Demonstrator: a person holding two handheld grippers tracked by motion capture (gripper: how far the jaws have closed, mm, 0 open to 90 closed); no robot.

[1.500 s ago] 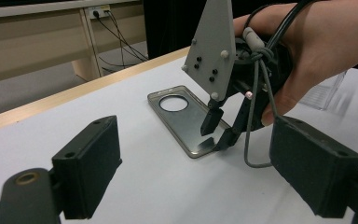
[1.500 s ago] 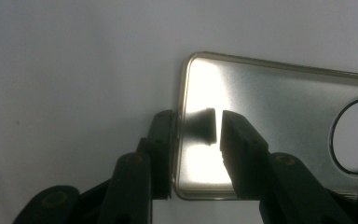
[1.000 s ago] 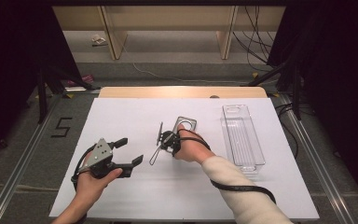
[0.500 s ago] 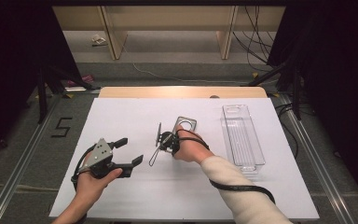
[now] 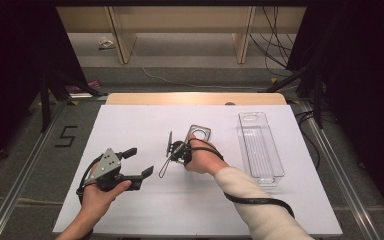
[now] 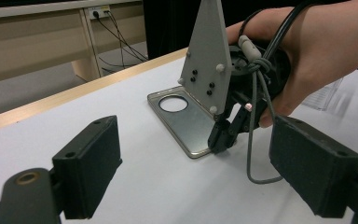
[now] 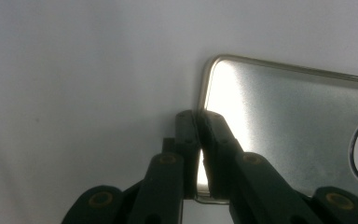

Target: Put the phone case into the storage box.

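A flat metal plate [image 5: 201, 132] with a round hole lies on the white table [image 5: 130, 125]. My right gripper [image 5: 182, 150] points down at the plate's near corner. In the right gripper view its jaws have just been closing, and the right gripper [image 7: 198, 116] now pinches the plate's [image 7: 284, 121] raised rim between its pads. From the left gripper view the right gripper [image 6: 221, 140] stands at the plate's [image 6: 186, 119] corner under a hand. My left gripper [image 5: 139, 162] hovers to the left, open, with nothing between its pads [image 6: 88, 163].
A long clear plastic tray [image 5: 260, 147] lies at the right of the table. A wooden strip [image 5: 195, 98] runs along the far edge. The right gripper's cable [image 5: 252, 200] trails back over the sleeve.
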